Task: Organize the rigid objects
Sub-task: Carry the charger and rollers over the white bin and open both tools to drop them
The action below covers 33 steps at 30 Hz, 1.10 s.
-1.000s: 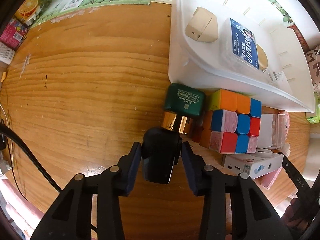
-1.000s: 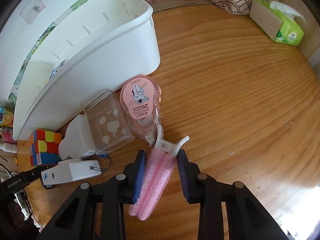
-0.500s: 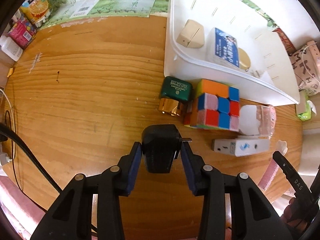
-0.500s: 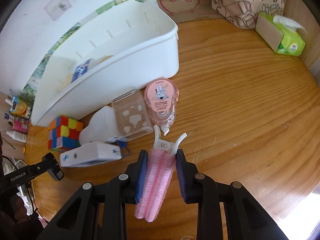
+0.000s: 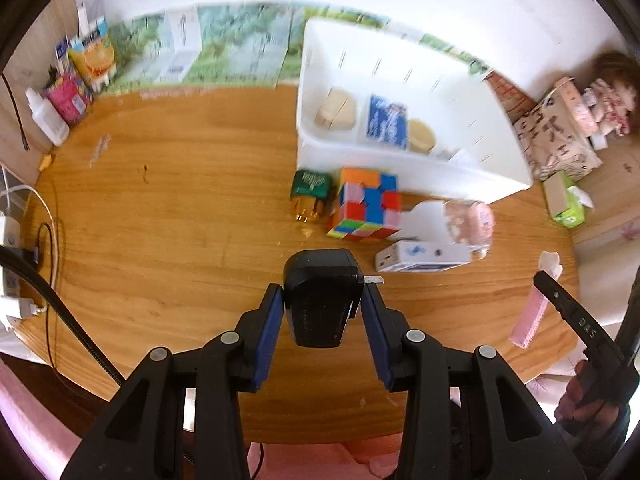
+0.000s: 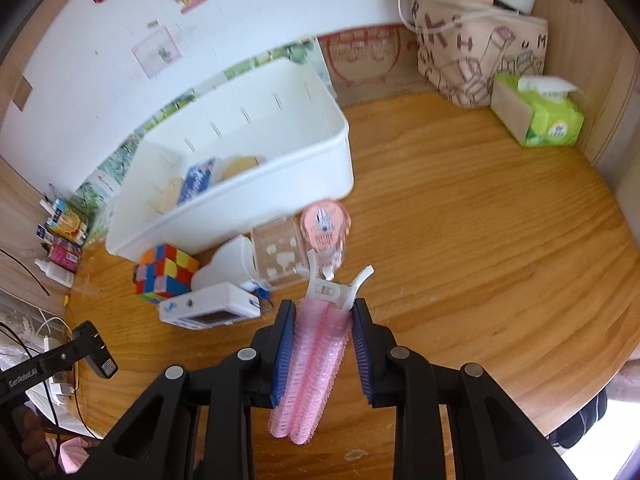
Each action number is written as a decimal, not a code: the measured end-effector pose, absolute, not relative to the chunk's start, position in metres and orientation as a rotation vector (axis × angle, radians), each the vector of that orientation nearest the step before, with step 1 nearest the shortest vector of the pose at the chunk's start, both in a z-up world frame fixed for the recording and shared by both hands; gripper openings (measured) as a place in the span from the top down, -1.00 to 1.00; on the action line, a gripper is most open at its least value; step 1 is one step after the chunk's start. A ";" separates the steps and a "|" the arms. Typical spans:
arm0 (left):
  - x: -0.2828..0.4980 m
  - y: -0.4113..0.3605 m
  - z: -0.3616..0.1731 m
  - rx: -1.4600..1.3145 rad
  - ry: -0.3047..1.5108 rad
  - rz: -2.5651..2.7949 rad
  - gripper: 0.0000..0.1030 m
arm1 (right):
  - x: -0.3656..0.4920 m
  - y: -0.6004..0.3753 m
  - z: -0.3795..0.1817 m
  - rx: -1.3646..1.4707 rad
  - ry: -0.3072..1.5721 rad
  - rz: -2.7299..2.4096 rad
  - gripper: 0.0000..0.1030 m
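My left gripper (image 5: 322, 298) is shut on a black plug adapter (image 5: 320, 296), held above the wooden table. My right gripper (image 6: 323, 312) is shut on a pink hair-roller clip (image 6: 318, 356) with a white clasp. The white bin (image 6: 256, 200) stands at the back and holds a beige wedge (image 5: 336, 110), a blue-labelled box (image 5: 387, 122) and a round tan piece (image 5: 421, 136). In front of it lie a green and gold box (image 5: 311, 194), a puzzle cube (image 5: 366, 210), a white device (image 6: 210, 310), a clear case (image 6: 278, 254) and a pink tape dispenser (image 6: 326, 226).
Drink cartons and a bottle (image 5: 48, 118) line the back left corner. A patterned bag (image 6: 480, 56) and a green tissue pack (image 6: 540, 114) stand at the back right. Cables and a power strip (image 5: 8, 252) hang off the table's left edge.
Both grippers have risen and pulled back from the table with their objects still held. The views now take in the whole bin and the wall behind it.
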<state>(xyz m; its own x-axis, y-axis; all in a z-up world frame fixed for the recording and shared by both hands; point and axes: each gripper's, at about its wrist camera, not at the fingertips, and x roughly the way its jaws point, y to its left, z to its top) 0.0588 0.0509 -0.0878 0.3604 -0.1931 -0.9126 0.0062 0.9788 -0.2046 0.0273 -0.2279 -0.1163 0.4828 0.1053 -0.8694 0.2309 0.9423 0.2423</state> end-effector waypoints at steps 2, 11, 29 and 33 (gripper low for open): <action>0.058 0.047 -0.079 -0.167 1.163 -0.136 0.16 | 0.027 -0.225 -0.106 0.342 1.041 -0.074 0.45; 0.060 0.045 -0.033 -0.122 1.006 -0.128 0.16 | 0.038 -0.214 -0.053 0.289 0.894 -0.033 0.45; 0.094 0.023 0.009 -0.077 0.800 -0.193 0.16 | 0.078 -0.205 0.006 0.250 0.667 0.069 0.45; 0.105 0.020 0.014 -0.086 0.764 -0.225 0.16 | 0.090 -0.208 0.008 0.257 0.648 0.077 0.45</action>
<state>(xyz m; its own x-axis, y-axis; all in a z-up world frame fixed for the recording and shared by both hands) 0.1047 0.0197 0.0137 0.6998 -0.2325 -0.6754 0.1701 0.9726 -0.1586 0.0904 -0.2078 0.0078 0.7955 0.1505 -0.5870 0.0096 0.9654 0.2606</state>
